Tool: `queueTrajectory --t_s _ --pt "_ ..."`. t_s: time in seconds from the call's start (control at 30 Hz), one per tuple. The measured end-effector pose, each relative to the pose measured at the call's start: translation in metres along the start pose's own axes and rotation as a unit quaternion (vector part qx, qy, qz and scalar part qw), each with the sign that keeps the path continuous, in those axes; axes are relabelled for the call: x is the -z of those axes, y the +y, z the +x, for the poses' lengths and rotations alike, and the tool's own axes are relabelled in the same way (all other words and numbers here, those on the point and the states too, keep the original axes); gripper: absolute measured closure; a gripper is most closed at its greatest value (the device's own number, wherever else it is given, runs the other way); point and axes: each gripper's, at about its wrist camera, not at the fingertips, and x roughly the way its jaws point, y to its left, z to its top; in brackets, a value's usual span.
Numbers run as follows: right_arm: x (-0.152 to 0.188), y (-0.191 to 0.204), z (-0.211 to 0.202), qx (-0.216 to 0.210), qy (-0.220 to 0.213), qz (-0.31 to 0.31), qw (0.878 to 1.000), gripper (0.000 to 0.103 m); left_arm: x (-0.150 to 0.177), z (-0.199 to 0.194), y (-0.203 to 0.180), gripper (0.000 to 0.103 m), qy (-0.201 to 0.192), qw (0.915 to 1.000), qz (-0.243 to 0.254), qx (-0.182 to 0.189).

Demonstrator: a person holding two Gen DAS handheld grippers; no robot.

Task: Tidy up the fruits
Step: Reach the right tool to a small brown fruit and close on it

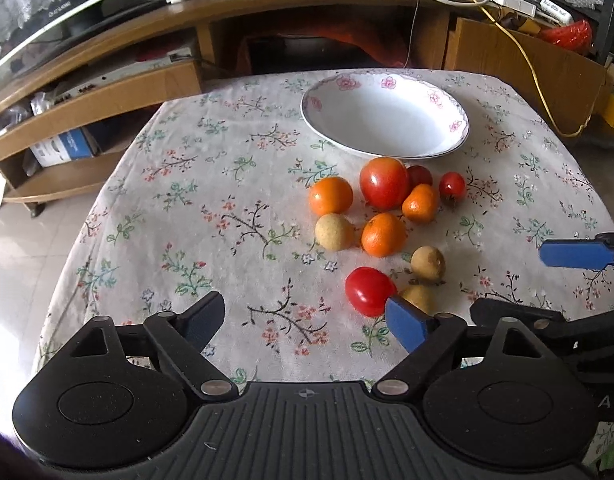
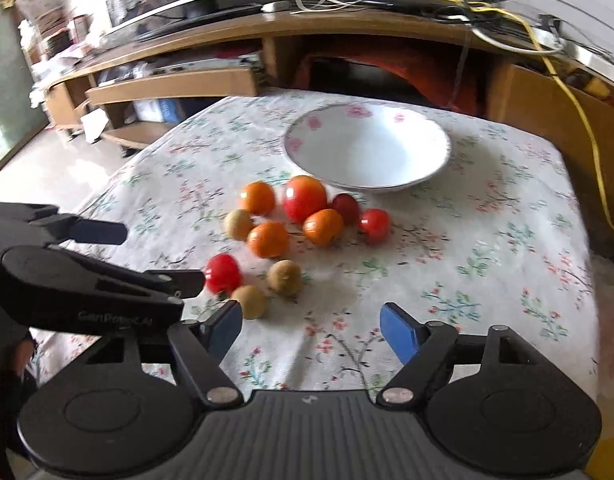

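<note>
White and bare, the bowl (image 1: 387, 120) waits behind the loose fruit (image 1: 383, 236), so I hold my left tongs (image 1: 307, 316) and right tongs (image 2: 311, 324) wide, gripping nothing.

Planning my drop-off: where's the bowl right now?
The bowl sits empty at the table's far side, centre-right in the left wrist view, just behind the big tomato and the fruit cluster.

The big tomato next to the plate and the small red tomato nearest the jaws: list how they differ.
The big tomato is clearly larger than the small red tomato. The big tomato is orange-red and rounder; the small one is deeper red and more oval. The big tomato sits by the plate rim, touching an orange; the small one lies at the near edge of the cluster beside a tan longan. Both are glossy and rest on the floral cloth.
</note>
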Motion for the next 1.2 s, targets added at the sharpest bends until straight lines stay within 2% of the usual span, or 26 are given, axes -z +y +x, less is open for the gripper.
queueTrajectory --t_s 0.23,0.4,0.57,0.63,0.67,0.93,1.2 --pt "0.000 0.016 0.009 -0.056 0.017 -0.043 0.997 0.040 -0.004 -0.005 0.019 0.011 -0.006 0.9995 -0.028 0.013" --pt "-0.003 0.028 0.023 -0.088 0.031 -0.072 0.993 0.058 -0.006 -0.007 0.029 0.011 -0.010 0.9981 -0.053 0.029" --pt "-0.005 0.031 0.040 -0.086 0.031 -0.085 0.992 0.063 -0.004 -0.006 0.028 0.011 -0.008 0.9983 -0.047 0.035" --pt "-0.008 0.030 0.045 -0.080 0.030 -0.089 0.992 0.070 -0.003 -0.005 0.029 0.012 -0.006 0.9982 -0.046 0.039" --pt "-0.009 0.029 0.048 -0.081 0.033 -0.084 0.993 0.077 -0.003 -0.004 0.029 0.012 -0.006 0.9980 -0.047 0.042" --pt "-0.006 0.026 0.044 -0.086 0.024 -0.089 0.992 0.079 -0.001 0.002 0.024 0.012 0.001 0.9982 -0.033 0.050" --pt "0.003 0.008 0.020 -0.081 0.033 -0.070 0.994 0.079 -0.002 0.012 0.001 0.018 0.005 0.9969 0.016 0.077"
